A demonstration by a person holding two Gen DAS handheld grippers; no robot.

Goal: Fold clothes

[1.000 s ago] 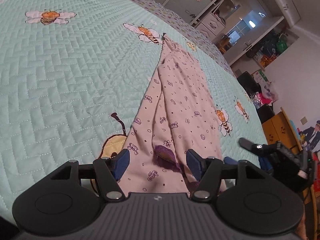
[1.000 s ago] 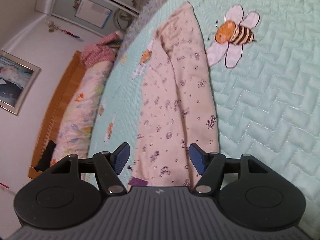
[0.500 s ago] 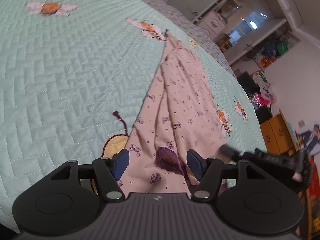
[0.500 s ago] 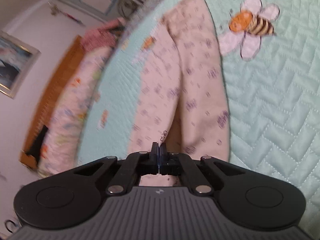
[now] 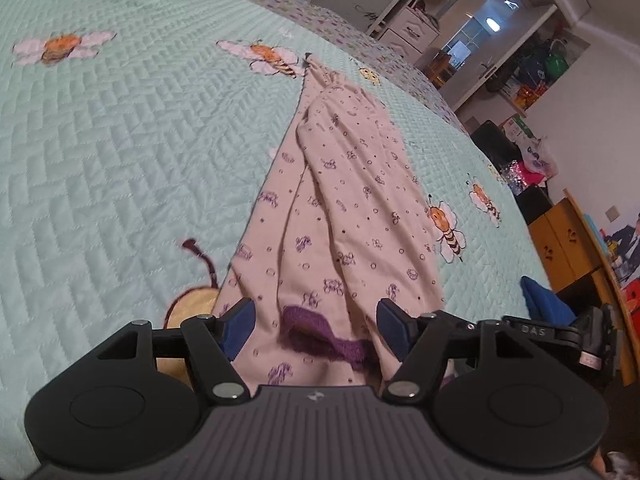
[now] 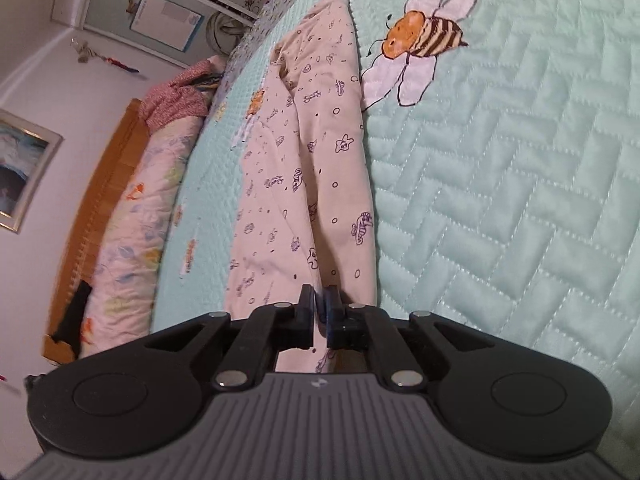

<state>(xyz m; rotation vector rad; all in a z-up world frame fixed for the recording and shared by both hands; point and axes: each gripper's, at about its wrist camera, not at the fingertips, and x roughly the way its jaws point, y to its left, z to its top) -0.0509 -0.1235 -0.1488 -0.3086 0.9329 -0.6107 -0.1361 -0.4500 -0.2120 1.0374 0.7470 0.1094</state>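
pink printed cotton garment (image 5: 344, 216) lengthwise on mint quilted bed (image 5: 120, 152) | right tool (image 6: 319, 312) pinching near hem, jaws easing open | left tool (image 5: 316, 322) released, straddling purple waistband (image 5: 316, 332) | clamp both corners evenly before lifting

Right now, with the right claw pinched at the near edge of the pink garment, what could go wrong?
1. The right claw has only a thin fold of the pink garment, and its jaws are opening, so the fabric may slip out.
2. The left claw is open over the purple waistband, gripping nothing; lifting now would probably drag the garment lopsided.
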